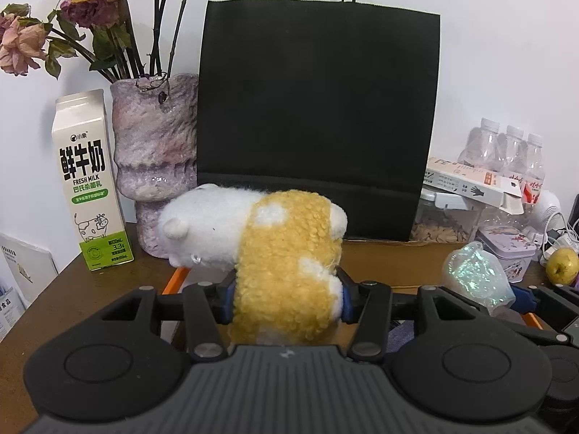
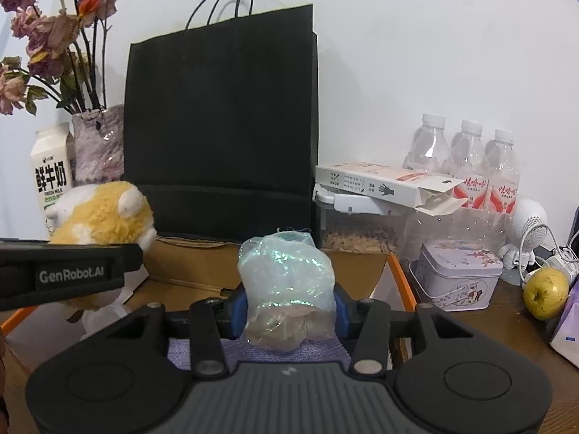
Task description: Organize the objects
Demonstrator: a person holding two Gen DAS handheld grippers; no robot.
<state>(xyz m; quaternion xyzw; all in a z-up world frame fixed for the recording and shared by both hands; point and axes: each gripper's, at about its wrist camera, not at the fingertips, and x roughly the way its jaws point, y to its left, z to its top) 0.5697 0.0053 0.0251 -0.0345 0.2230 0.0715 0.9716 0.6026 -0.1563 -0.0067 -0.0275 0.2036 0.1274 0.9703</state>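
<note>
- Left wrist view: left tongs (image 1: 287, 298) clamped on a white-and-yellow fuzzy plush animal (image 1: 275, 253), held above the open orange-edged cardboard box (image 1: 173, 280) on the brown counter (image 1: 72, 289). Long axis lies crosswise, head toward the fresh-milk carton (image 1: 90, 181).
- Right wrist view: right tongs (image 2: 287, 311) squeeze an iridescent crinkled plastic bundle (image 2: 286, 282), upright over the same box.
- Judgement: both items lifted, neither placed; tall black paper bag (image 2: 220, 126) behind.
</note>
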